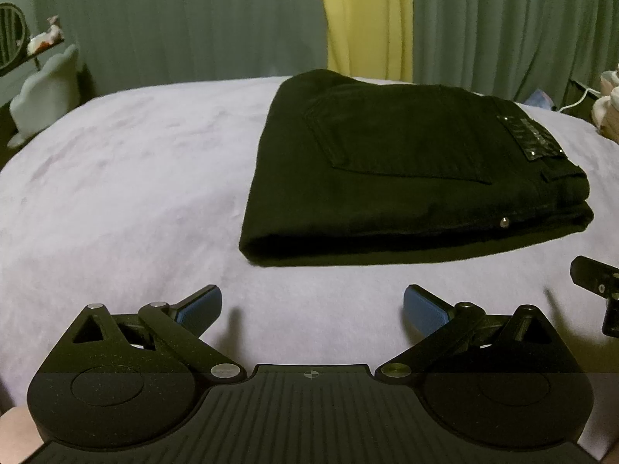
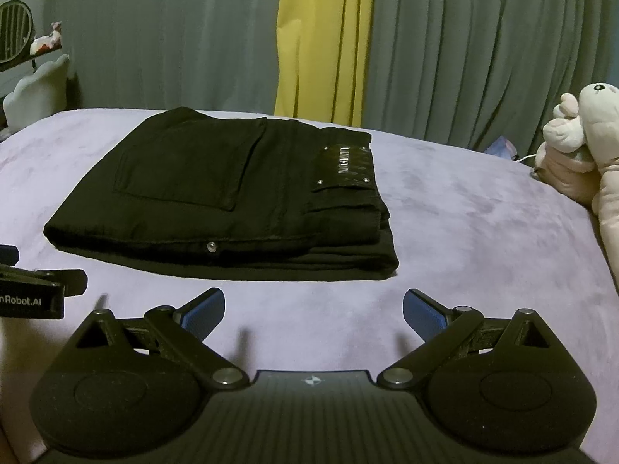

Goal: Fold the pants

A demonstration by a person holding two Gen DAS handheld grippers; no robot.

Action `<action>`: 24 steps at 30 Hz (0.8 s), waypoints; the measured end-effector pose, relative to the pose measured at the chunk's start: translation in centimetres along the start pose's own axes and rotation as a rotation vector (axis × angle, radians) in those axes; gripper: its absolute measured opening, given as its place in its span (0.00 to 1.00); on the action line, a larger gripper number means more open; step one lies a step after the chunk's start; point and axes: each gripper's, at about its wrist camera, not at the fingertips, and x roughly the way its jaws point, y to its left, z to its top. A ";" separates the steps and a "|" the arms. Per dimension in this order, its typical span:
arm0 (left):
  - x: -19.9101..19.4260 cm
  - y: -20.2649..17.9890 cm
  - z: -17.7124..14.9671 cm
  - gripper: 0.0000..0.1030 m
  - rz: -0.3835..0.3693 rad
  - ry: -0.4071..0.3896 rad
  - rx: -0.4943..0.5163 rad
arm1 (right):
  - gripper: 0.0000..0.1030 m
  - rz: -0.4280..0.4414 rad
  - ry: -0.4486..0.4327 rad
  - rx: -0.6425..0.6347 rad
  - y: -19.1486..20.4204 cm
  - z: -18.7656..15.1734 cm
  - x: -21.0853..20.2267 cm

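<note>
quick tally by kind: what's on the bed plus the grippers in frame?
Folded black pants: 1
Plush toys, at the bed's right edge: 1
Grippers, both open and clear of the pants: 2, left gripper and right gripper
Total: 4

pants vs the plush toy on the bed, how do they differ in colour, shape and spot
The pants are black; the plush toy is pale pink and whitish. The pants lie flat in a folded rectangle, while the plush toy is lumpy and rounded. The pants sit mid-bed, straight ahead of the open grippers; the plush toy is at the right edge. Both rest on the lilac bed cover.
</note>
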 end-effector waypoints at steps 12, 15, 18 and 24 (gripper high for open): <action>0.1 0.1 0.1 1.00 0.002 0.002 -0.001 | 0.96 0.002 -0.001 0.003 0.0 0.0 0.0; 0.1 0.1 0.1 1.00 0.001 0.003 -0.003 | 0.96 0.002 -0.001 0.005 0.0 0.0 -0.1; 0.2 0.2 0.1 1.00 -0.001 0.002 -0.007 | 0.96 0.003 0.000 0.009 0.0 0.1 0.0; 0.2 0.3 0.1 1.00 -0.003 0.003 -0.013 | 0.96 0.006 0.001 0.013 0.0 0.1 0.0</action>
